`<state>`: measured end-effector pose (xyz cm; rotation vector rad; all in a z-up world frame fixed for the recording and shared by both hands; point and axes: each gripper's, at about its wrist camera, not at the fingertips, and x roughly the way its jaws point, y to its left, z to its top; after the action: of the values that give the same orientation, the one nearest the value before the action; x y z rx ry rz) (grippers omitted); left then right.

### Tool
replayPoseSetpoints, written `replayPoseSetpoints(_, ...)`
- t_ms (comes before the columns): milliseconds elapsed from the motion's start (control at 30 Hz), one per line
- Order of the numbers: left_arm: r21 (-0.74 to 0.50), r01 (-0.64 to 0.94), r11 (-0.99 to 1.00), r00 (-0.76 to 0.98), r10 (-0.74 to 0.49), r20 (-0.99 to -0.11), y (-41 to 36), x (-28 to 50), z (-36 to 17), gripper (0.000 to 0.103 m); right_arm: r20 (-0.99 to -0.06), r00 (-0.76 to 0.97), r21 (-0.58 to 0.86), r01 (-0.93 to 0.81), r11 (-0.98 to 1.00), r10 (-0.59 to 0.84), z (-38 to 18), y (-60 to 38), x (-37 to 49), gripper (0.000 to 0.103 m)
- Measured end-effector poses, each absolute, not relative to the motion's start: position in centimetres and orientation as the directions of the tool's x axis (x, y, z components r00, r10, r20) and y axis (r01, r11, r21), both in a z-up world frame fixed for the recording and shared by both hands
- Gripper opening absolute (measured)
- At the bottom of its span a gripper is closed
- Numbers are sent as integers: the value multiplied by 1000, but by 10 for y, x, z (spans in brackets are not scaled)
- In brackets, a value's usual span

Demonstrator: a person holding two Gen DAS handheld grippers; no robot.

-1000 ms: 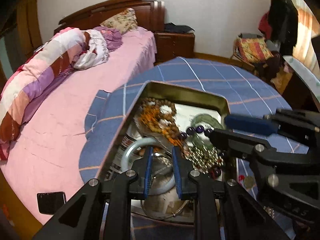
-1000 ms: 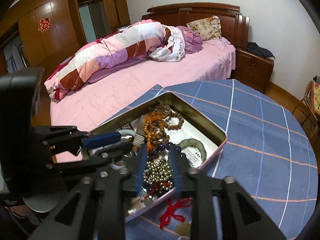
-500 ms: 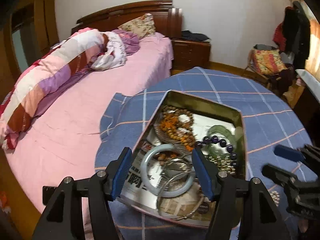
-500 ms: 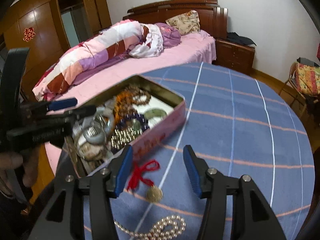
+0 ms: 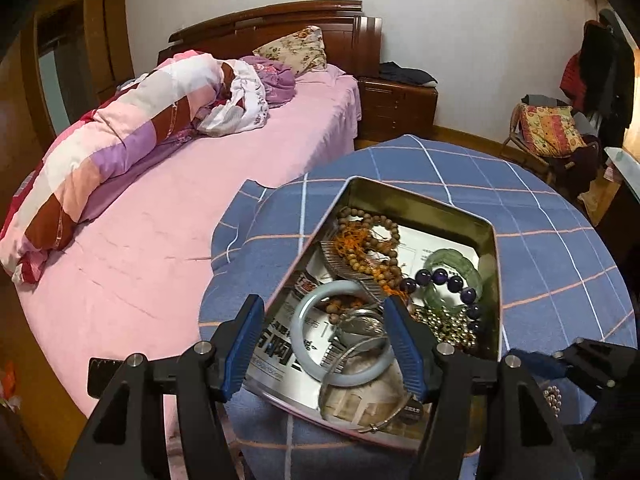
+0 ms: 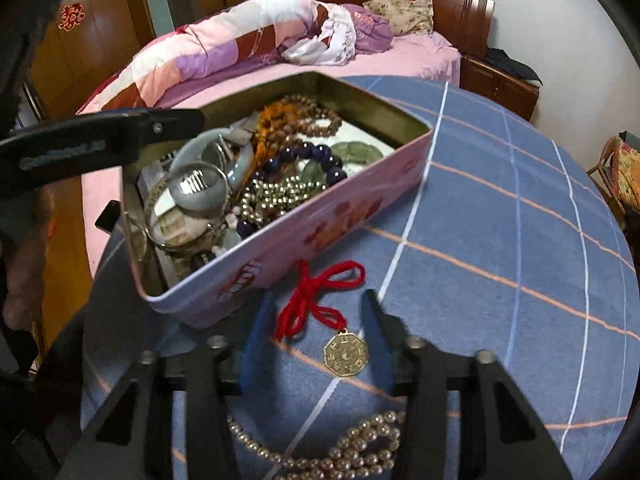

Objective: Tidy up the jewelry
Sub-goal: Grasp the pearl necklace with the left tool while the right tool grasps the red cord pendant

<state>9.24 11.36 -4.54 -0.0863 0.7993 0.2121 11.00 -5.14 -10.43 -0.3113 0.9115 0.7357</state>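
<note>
Resting on the surface (image 6: 500, 208), under a blue checked cloth: a pink rectangular tin (image 6: 320, 236), lid off, crowded with jewelry. Lying inside at about 7 o'clock, a pale jade bangle (image 5: 340, 332) overlapping thin silver bangles (image 5: 360, 356) on printed paper. Filling the 12 o'clock end, a brown wooden bead strand (image 5: 372, 240) tangled with orange tassel threads. Sitting at 2 o'clock, a green carved bangle (image 5: 456, 264), crossed by a dark purple bead bracelet (image 5: 444, 280). Heaping at 4 o'clock, small gold-coloured metal beads (image 5: 444, 324).

Hovering over the tin's near end, the left hand-held gripper (image 5: 324, 348), blue pads spread wide and gripping nothing, the jade bangle showing between them without touching either pad.

Lying outside the tin on the cloth, just beside its long pink wall, a brass octagonal pendant (image 6: 345, 354) on a knotted red cord (image 6: 320, 300). Straddling that pendant and cord, the right hand-held gripper (image 6: 316, 336), partly open and closing, pads not pressing on either. Curling at 6 o'clock below that gripper, a pale pearl necklace (image 6: 340, 452) on the cloth.

Standing beyond the surface at 11 o'clock, a pink bed (image 5: 160, 240) with a rolled quilt.
</note>
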Motion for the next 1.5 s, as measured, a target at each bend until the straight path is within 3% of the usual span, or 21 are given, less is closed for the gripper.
replayPoseSetpoints(67,4,-213,977,676,150,-722,110,92,-45,62,-802,397,53,-697,715,446,-104,-52,110,14)
replayPoseSetpoints(133,2,-201,980,676,140,-723,107,92,-45,62,-791,396,78,-691,719,467,-101,-57,111,8)
replayPoseSetpoints(533,10,-47,999,719,41,-694,46,71,-25,62,-675,579,41,-589,807,457,-53,-138,89,7)
replayPoseSetpoints(833,35,114,993,690,-54,-722,-32,52,-42,62,-716,598,57,-463,885,359,-78,-198,77,7)
replayPoseSetpoints(1333,19,205,979,615,-114,-780,-64,45,-68,62,-710,622,31,-441,897,330,-93,-199,70,7)
replayPoseSetpoints(1400,6,232,973,586,-134,-799,-68,47,-73,50,-713,618,36,-438,898,330,-95,-201,70,7)
replayPoseSetpoints(1500,-25,243,970,543,-158,-825,-69,52,-82,40,-718,612,37,-441,897,331,-97,-199,70,7)
